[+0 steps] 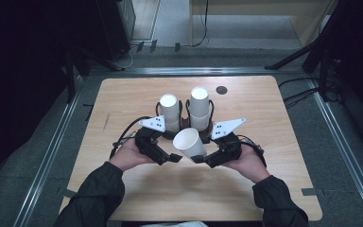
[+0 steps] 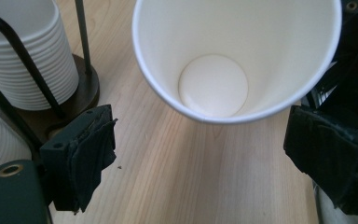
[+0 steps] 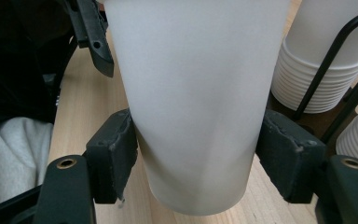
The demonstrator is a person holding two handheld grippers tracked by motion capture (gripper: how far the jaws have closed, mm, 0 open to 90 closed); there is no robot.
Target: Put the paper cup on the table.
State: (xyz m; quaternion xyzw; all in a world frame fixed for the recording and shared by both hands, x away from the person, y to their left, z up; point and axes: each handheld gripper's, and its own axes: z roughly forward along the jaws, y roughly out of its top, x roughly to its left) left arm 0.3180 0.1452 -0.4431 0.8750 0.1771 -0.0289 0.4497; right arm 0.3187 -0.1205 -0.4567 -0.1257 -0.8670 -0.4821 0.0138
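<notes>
A single white paper cup (image 1: 189, 142) hangs tilted above the table, mouth turned toward the left hand. My right gripper (image 1: 197, 159) is shut on it: in the right gripper view both pads (image 3: 114, 151) press the lower wall of the cup (image 3: 196, 102). My left gripper (image 1: 175, 157) is just left of the cup, open. In the left gripper view I look into the cup (image 2: 235, 60), and the left gripper (image 2: 209, 149) has nothing between its fingers. Behind stand two stacks of white cups (image 1: 168, 111) (image 1: 199, 106) in a dark wire holder.
The wooden table (image 1: 123, 189) has a small black round mark (image 1: 221, 90) near its far edge. The holder's wire posts and cup stack (image 2: 32, 60) stand close to the left jaw, and a stack (image 3: 317, 70) is beside the right jaw. Dark floor and metal rails surround the table.
</notes>
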